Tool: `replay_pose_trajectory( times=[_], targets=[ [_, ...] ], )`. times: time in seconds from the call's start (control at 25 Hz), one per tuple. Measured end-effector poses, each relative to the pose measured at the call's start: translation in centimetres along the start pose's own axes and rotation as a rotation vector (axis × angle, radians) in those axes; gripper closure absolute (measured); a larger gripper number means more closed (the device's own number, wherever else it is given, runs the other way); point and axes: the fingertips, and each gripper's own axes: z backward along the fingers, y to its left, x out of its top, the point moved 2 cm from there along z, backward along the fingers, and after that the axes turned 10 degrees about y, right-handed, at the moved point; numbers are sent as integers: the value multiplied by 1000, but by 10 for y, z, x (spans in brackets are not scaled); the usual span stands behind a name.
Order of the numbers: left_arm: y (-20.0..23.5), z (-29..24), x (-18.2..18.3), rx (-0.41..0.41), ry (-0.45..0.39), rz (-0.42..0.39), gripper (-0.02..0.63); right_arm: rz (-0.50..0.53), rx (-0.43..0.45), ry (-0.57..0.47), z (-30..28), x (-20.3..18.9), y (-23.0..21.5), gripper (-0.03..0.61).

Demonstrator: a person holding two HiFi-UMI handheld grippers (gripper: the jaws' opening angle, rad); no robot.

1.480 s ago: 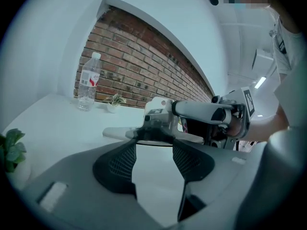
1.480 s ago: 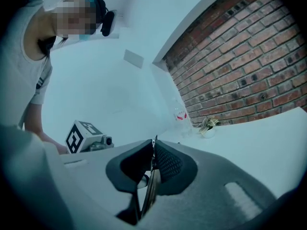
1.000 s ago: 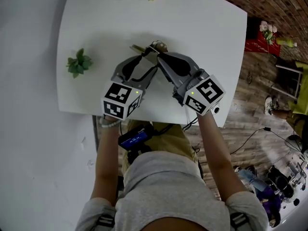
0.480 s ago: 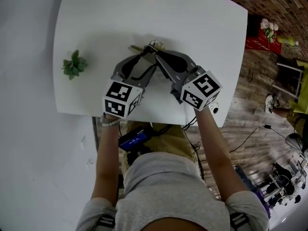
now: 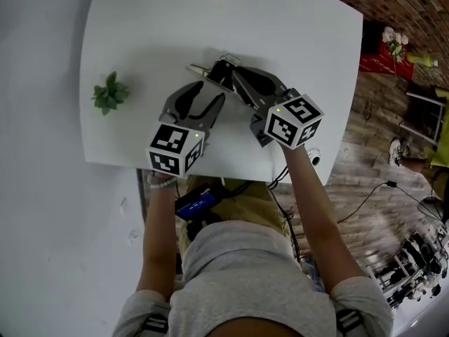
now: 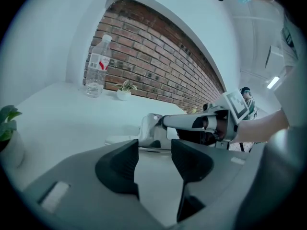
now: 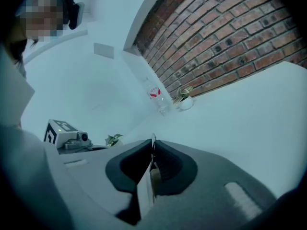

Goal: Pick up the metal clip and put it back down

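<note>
The metal clip [image 5: 202, 70] is held in the right gripper [image 5: 223, 71] over the middle of the white table [image 5: 140, 34], low down, at or just above the surface; whether it touches cannot be settled. In the right gripper view the 2 jaws are seen drawn nearly together on a thin edge-on plate of the clip [image 7: 146, 186], so the right gripper [image 7: 152, 159] is narrow and pinched on metal. From the left gripper view the clip [image 6: 152, 131] is seen as a pale, folded piece of sheet metal with a flat arm reaching out low over the table.

The left gripper [image 5: 209, 94] is held just beside it, and its jaws have just been drawn in a little. They are still kept wide, and nothing is seen between them in the left gripper view [image 6: 153, 152]; the clip lies beyond the tips.

The clip is judged to be light, stiff and smooth – hard metal on hard pads, so a slide or a twist within the grip is to be expected if the pinch is slackened early. No fragility is suggested. The best hold is judged to be across a flat plate, as it is taken now – not on a curved fold, where the pads would be pushed off. For the put-down, the clip is best lowered until it is borne by the table before release.
</note>
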Motion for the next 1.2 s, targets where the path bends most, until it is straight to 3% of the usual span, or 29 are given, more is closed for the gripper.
replay_pose_trajectory(
  times=[0.48, 0.76, 1.0, 1.2],
  targets=[
    [1, 31, 4, 13, -77, 17, 414, 42, -185, 87, -9, -2, -19, 531],
    [-4, 52, 11, 21, -119, -15, 472, 108, -277, 65, 1, 7, -11, 499],
    [-6, 78, 22, 73, -172, -55, 609, 214, -339, 3, 31, 17, 20, 583],
    [-16, 103, 34, 76, -227, -98, 601, 228, -368, -66, 59, 20, 47, 587]
  ],
)
